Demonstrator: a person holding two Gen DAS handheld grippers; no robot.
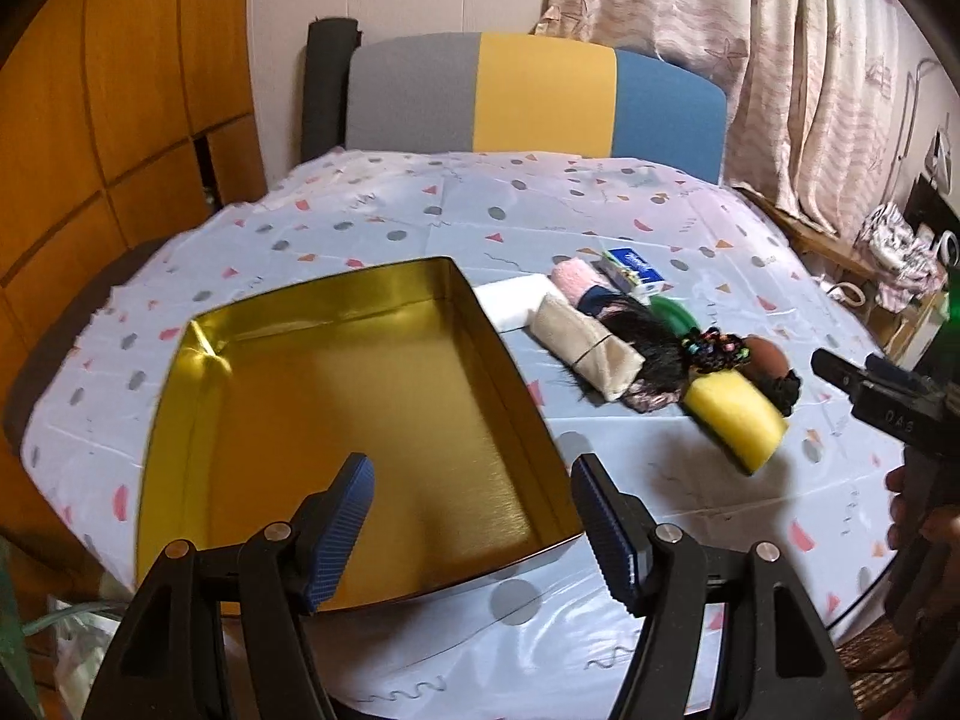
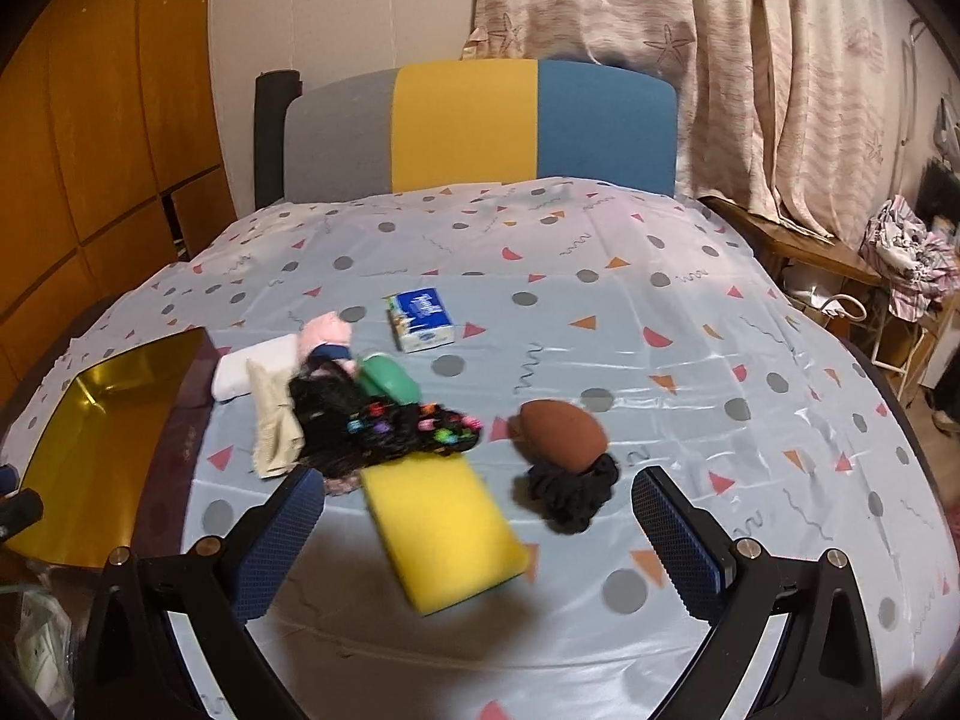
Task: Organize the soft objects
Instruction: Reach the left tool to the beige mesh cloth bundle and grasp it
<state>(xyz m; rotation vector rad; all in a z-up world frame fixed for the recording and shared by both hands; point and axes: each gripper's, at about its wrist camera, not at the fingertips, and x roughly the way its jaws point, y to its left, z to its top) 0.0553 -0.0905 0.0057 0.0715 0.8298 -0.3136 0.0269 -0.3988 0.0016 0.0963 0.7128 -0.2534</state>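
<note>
left gripper [image 1: 474, 531]: jaws apart, nothing btwn them; hangs over near right corner of the gold tin [image 1: 336, 420], not touching it.
right gripper [image 2: 480, 546]: jaws wide, empty; hovers just short of the pile, yellow sponge [image 2: 441, 531] lying btwn the line of its pads, no contact seen.
gold tin: open, empty inside, sits on bench [image 2: 690, 330] w/ patterned cloth, left of the pile.
yellow sponge: nearest item, flat on cloth, far end tucked under the black hair-tie bundle [image 2: 390, 426]. Prob. very light, squashy, grippy foam; take across the short width near the free end, will compress a lot so close well in.
brown makeup sponge [image 2: 561, 435]: egg-shaped, resting on black scrunchie [image 2: 570, 495]. Light, springy, rounded, so could squirt out; pinch at the fat middle.
black scrunchie: limp, light; grab a bunch of fabric, any side.
beige cloth roll [image 2: 273, 426]: soft, floppy, tied w/ a band per left view; hold mid-roll.
pink towel [image 2: 327, 330], white foam block [image 2: 240, 375], green item [image 2: 390, 378]: back of pile, partly hidden.
tissue pack [image 2: 423, 318]: apart, behind pile; light, crushable, slick wrapper.
risk: bundle is tangled over the sponge, may drag along.
</note>
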